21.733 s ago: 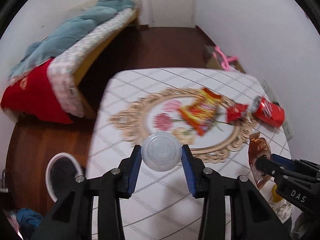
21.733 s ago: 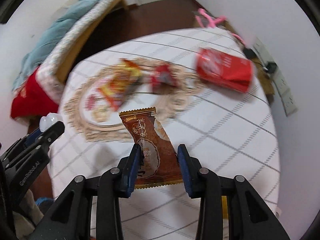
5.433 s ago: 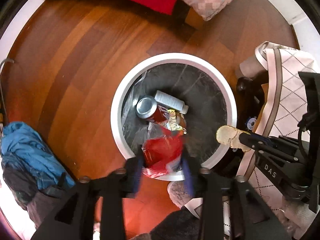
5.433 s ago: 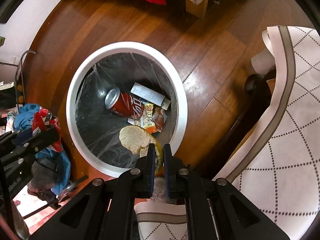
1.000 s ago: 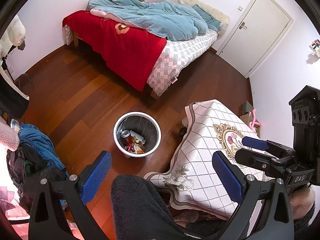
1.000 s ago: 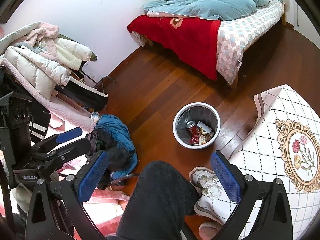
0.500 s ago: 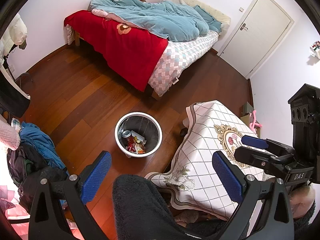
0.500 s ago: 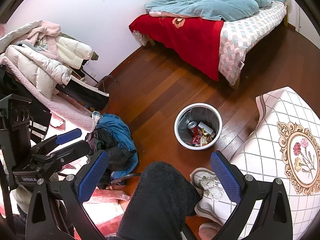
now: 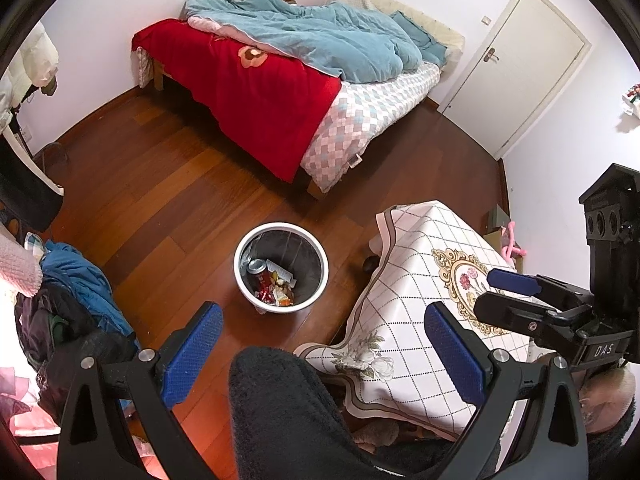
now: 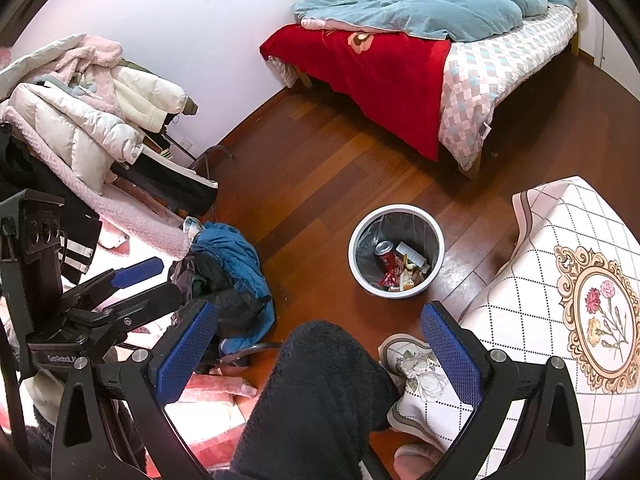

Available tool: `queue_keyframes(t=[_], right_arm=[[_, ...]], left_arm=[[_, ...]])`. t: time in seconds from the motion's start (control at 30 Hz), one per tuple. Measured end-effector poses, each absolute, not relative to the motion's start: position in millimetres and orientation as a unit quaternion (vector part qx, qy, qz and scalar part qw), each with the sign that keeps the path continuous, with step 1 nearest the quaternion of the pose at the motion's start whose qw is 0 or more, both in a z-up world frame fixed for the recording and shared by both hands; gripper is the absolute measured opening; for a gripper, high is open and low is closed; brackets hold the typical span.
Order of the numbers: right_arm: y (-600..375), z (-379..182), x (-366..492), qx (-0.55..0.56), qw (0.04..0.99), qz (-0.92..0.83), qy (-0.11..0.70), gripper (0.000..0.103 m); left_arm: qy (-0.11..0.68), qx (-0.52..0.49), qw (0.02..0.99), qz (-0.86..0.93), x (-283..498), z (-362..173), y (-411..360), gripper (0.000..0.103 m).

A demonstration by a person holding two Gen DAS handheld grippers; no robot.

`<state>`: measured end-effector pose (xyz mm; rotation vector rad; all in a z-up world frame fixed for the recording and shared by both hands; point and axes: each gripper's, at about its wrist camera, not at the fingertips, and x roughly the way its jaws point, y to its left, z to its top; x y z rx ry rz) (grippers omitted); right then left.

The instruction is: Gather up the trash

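— Where is the trash?
— Down in the bin (image 9: 316,254), round and white, with a dark bag inside. Stands on the wood floor (image 9: 160,196), between the bed (image 9: 280,80) and the tabletop (image 9: 408,280).
— What is in there?
— A red can (image 10: 386,254), a white bottle (image 10: 410,253) and some shiny wrappers (image 10: 402,274), all lying at the bottom.
— And the left gripper (image 9: 324,354)?
— Held high over the floor, looking down. Blue fingers (image 9: 192,356) spread far apart, with nothing between them.
— And the right gripper (image 10: 318,350)?
— Held high too. Blue fingers (image 10: 450,354) spread wide, gripping nothing. Seen also from the left camera, off to the right side over the tabletop.
— What is on the tabletop?
— Only the cloth (image 10: 552,264), white with dotted squares and a gold ring of flowers (image 10: 602,316) in the middle.
— What is that dark fuzzy thing low in both views?
— A leg (image 9: 288,420) in dark fuzzy cloth, right under both grippers. A slipper (image 10: 416,458) near the bottom of the right view.
— Anything else around?
— A red blanket (image 9: 256,88) and a blue quilt (image 9: 328,36) on the bed. A white door (image 9: 516,64) behind it. A blue heap of clothes (image 10: 236,268) on the floor, and coats (image 10: 92,112) piled by the wall.
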<state>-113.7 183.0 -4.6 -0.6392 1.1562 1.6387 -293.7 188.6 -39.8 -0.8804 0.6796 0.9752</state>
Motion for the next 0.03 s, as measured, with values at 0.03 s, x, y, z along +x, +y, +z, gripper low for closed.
queue_keyframes(t=[0.03], right_arm=[[182.9,-4.6,-114.4,-0.265,0.495,0.677,0.477,0.103]], left_arm=[[0.308,-0.402,0.74,0.443,-292.7,-39.3,188.5,0.103]])
